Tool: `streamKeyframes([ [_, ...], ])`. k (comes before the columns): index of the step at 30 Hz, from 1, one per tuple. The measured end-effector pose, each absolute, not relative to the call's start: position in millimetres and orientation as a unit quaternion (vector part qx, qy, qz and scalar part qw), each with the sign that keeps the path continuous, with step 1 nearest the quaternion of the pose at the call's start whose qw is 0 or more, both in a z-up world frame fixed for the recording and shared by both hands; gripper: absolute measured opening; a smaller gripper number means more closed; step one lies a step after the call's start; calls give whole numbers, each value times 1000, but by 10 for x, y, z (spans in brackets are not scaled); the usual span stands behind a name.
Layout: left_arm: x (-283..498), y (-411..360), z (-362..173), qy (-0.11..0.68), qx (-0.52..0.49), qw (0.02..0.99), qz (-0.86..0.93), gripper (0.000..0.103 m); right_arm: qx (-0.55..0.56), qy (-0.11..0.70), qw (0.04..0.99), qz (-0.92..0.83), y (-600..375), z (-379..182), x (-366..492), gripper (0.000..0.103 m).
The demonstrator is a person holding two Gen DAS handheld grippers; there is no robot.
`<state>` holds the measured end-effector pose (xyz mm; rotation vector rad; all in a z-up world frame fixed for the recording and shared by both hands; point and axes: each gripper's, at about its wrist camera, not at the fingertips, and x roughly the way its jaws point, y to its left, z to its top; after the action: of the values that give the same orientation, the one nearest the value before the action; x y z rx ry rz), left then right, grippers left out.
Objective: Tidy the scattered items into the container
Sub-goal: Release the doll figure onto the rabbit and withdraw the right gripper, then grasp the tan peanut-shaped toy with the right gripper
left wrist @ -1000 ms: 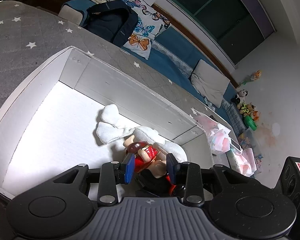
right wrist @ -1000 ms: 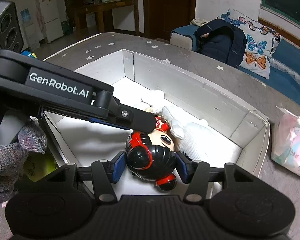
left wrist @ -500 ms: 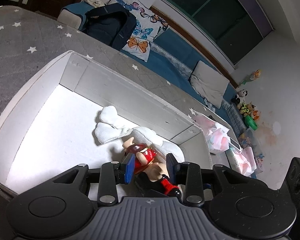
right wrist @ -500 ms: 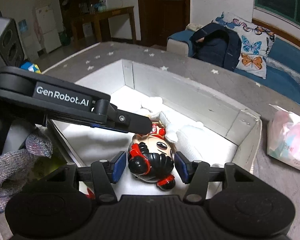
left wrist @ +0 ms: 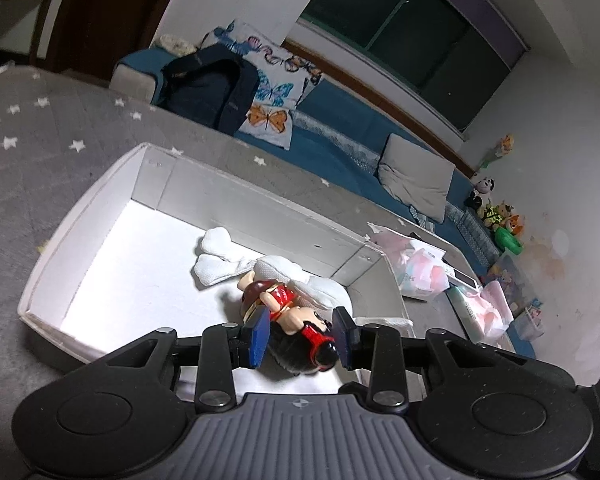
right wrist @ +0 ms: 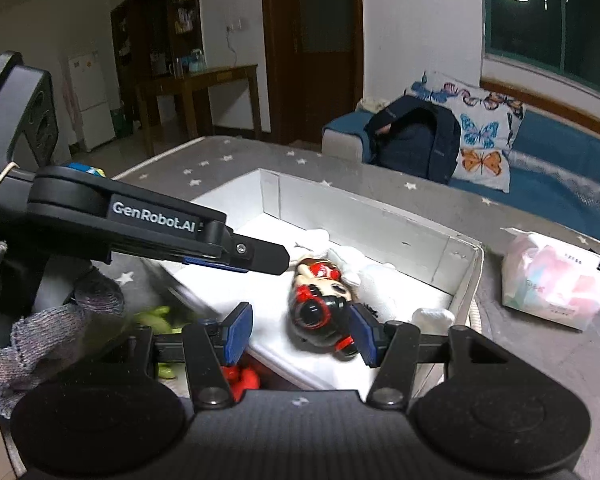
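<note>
We've got a big white box point(left wrist: 112, 216) sitting on the grey starry mat point(left wrist: 32, 128), and that's our container. Inside it, up against the far wall, there's a bunched white cloth point(left wrist: 220, 264), soft and floppy, so no trouble there.

The thing to watch is the doll point(left wrist: 284, 312), lying on its side on the box floor, touching the cloth. Looks like hard glossy plastic, light, with a fat round black head point(right wrist: 320, 320) and a skinny red body. We reckon the head is slippery and would squirt out of a pinch, so if it needs moving, the waist or across the flat of the torso is the better hold. Probably not fragile, but the little hair buns might snap.

Left gripper point(left wrist: 300, 334) has its jaws apart, pads either side of the doll's head but not pressing. Right gripper point(right wrist: 298, 334) is the same deal: jaws spread, the head sits near the right pad and nothing is clamped.

Outside the box there's a tissue pack point(right wrist: 552, 284), plus something green point(right wrist: 156, 316) and red point(right wrist: 240, 376) by the near wall, so we think there's more tidying left.
</note>
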<state>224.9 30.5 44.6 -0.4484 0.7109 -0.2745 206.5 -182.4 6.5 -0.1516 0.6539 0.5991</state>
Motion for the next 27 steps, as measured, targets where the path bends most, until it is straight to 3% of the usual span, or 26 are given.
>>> streamKeyframes([
  [27, 1104, 138, 467, 335, -148, 917, -154, 36, -27, 302, 923, 236, -2122, -235, 955, 54],
])
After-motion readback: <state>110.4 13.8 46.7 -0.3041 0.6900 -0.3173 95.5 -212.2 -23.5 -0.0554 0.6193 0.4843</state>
